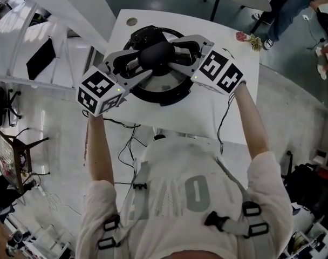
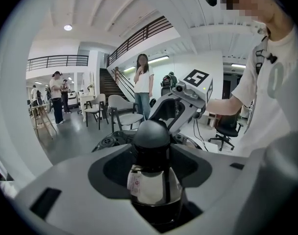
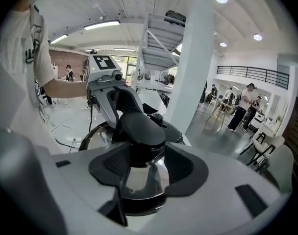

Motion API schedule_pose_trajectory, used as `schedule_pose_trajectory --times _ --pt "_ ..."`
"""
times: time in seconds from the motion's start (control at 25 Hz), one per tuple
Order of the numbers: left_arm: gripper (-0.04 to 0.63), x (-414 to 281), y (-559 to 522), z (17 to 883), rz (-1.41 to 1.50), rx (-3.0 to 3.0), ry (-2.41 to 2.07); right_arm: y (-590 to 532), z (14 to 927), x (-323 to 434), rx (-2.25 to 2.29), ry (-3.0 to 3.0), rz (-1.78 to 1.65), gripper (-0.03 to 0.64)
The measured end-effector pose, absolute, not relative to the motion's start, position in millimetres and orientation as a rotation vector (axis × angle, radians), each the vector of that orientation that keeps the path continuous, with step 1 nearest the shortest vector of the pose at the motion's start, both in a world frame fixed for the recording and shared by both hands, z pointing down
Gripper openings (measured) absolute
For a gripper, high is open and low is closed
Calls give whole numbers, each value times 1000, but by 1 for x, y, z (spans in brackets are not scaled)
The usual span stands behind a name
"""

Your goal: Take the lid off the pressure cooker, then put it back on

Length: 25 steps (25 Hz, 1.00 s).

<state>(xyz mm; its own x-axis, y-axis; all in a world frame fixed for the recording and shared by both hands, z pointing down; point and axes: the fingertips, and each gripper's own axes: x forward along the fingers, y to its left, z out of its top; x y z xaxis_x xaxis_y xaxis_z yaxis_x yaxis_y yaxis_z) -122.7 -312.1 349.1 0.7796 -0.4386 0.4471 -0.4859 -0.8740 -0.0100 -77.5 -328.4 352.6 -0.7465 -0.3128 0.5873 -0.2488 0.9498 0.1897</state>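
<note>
The pressure cooker [image 1: 169, 97] stands on a white table [image 1: 229, 124], its steel lid [image 3: 97, 131] resting over it. The lid's black knob [image 1: 156, 55] rises at the centre. My left gripper [image 1: 138, 65] reaches in from the left and my right gripper [image 1: 179, 53] from the right; both close on the knob's neck. In the left gripper view the knob [image 2: 151, 133] fills the gap of the left gripper [image 2: 151, 176], pads against it. In the right gripper view the knob [image 3: 141, 126] sits likewise in the right gripper [image 3: 141, 174]. The cooker's body is mostly hidden.
A small pink flower-like item [image 1: 249, 40] lies at the table's far right corner. Cables [image 1: 126, 144] trail on the floor by the table's near edge. Several people [image 2: 143, 82] and chairs [image 2: 122, 112] are farther off in the hall.
</note>
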Motion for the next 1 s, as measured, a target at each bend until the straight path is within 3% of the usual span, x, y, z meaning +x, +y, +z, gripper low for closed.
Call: schedule_pose_trajectory --times 0.32,0.44,0.56,0.72,0.84,1.0 --pt "273 -146 -316 310 584 2885 -1089 -335 317 -53 639 -2496 -154 190" --pt "212 -159 -318 266 277 2849 -1307 -332 300 -44 803 -2553 -131 173" --pt "99 -166 -316 231 41 2774 -1594 -332 283 -28 1053 -2587 -70 161" --pt "27 -167 -299 229 -50 2631 -1919 -321 271 -5 1369 -2598 -27 134" --pt "18 -158 -283 239 -54 2606 -1995 -304 264 14 1615 -2559 -56 11" --pt "18 -144 -264 248 -46 2638 -1998 -285 267 28 1802 -2511 -99 9"
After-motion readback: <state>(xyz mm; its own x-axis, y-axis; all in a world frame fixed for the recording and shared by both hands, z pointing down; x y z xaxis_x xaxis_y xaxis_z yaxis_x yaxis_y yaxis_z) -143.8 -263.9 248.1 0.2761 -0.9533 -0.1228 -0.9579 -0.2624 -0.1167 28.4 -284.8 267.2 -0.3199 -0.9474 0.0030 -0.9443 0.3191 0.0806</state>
